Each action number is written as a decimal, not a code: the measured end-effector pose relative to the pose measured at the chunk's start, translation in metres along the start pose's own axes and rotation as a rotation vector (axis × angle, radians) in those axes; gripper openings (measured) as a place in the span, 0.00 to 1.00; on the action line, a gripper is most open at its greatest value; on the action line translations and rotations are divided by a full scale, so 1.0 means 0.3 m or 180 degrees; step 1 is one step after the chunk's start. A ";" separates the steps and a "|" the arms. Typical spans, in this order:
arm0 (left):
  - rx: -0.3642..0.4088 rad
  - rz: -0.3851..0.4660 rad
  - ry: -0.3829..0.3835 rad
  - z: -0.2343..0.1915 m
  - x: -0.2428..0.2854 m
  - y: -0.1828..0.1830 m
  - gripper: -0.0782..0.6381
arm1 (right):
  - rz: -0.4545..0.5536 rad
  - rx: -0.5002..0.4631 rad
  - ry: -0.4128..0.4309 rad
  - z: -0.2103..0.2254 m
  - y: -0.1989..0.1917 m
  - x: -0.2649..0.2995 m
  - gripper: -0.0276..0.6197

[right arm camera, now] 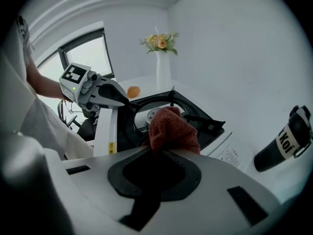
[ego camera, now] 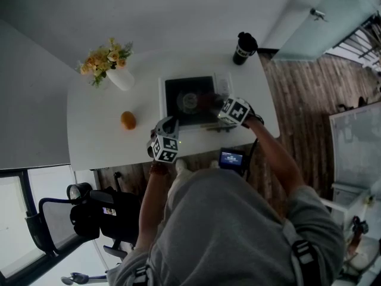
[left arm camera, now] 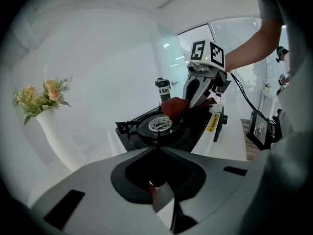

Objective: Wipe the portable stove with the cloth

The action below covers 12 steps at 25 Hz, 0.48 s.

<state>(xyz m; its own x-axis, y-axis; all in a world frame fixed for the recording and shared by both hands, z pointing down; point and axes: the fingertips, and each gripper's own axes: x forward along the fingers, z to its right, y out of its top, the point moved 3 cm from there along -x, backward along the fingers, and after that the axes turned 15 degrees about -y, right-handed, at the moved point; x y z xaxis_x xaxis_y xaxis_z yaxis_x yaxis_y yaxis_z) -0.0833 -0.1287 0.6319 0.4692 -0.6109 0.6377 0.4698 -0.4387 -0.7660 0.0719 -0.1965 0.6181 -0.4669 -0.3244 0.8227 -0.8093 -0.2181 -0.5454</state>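
The right gripper (right arm camera: 165, 150) clamps the red cloth (right arm camera: 173, 129) on the portable stove (ego camera: 178, 100), the left gripper (left arm camera: 157, 140) has its jaws almost together at the stove's near edge, and a black tumbler (right arm camera: 286, 141) lettered "Koi" stands far right.

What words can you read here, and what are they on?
"Koi": on the black cup.
Yellow label on the side of the stove: too small to read.
White sticker on the stove: too small to read.
Small screen: blurred.
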 end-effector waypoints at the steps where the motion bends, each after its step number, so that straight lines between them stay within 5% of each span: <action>1: 0.0022 0.0046 0.0012 -0.001 -0.005 0.000 0.18 | 0.0078 -0.0001 -0.0033 0.001 0.002 -0.006 0.10; 9: -0.0067 0.0238 -0.0184 0.003 -0.024 0.002 0.23 | 0.0763 0.0175 -0.0474 0.017 0.091 -0.195 0.10; 12: -0.0145 0.0365 -0.0251 0.000 -0.046 0.005 0.23 | 0.1024 0.0229 -0.0432 -0.028 0.144 -0.270 0.10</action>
<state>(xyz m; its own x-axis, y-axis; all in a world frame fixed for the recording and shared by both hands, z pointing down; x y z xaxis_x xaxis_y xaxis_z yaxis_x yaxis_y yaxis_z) -0.0890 -0.1211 0.6219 0.5761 -0.6059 0.5487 0.3760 -0.3995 -0.8360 0.0717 -0.1718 0.5293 -0.6385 -0.5052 0.5807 -0.5990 -0.1475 -0.7870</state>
